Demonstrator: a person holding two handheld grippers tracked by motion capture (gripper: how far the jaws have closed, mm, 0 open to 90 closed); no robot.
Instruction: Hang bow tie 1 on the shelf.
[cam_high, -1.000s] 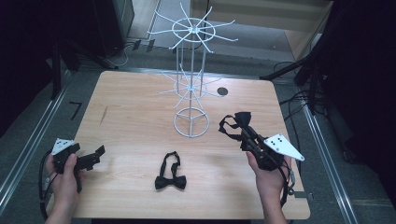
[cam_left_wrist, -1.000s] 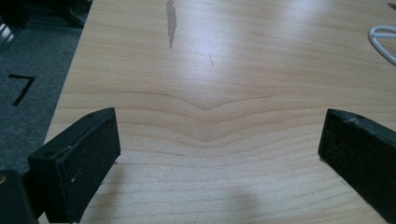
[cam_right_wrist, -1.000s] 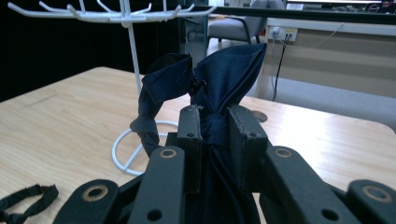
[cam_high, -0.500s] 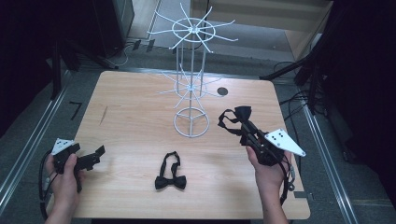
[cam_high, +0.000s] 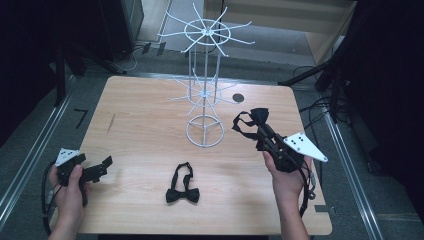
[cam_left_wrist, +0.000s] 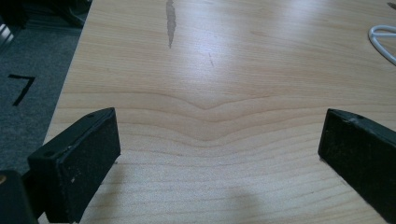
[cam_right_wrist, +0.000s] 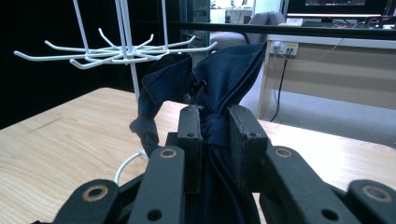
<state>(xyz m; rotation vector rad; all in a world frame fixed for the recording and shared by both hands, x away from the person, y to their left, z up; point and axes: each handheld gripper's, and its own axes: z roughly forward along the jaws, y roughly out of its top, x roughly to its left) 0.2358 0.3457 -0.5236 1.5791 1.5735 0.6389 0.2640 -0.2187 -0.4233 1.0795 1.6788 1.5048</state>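
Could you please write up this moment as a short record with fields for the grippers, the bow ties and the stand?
right gripper: jaws shut on the held bow tie, lifted off the table, right of the stand
left gripper: jaws wide open, nothing between them, low over the table's near left part
second bow tie: lies flat on the table, near the front edge, apart from both grippers
wire stand: white, upright at table centre, hooks bare
table: light wood

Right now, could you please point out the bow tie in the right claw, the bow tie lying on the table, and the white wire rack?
Held bow tie (cam_high: 259, 118), high view, its bow.
Lying bow tie (cam_high: 182, 195), high view, its knot.
White wire rack (cam_high: 204, 132), high view, its base ring.
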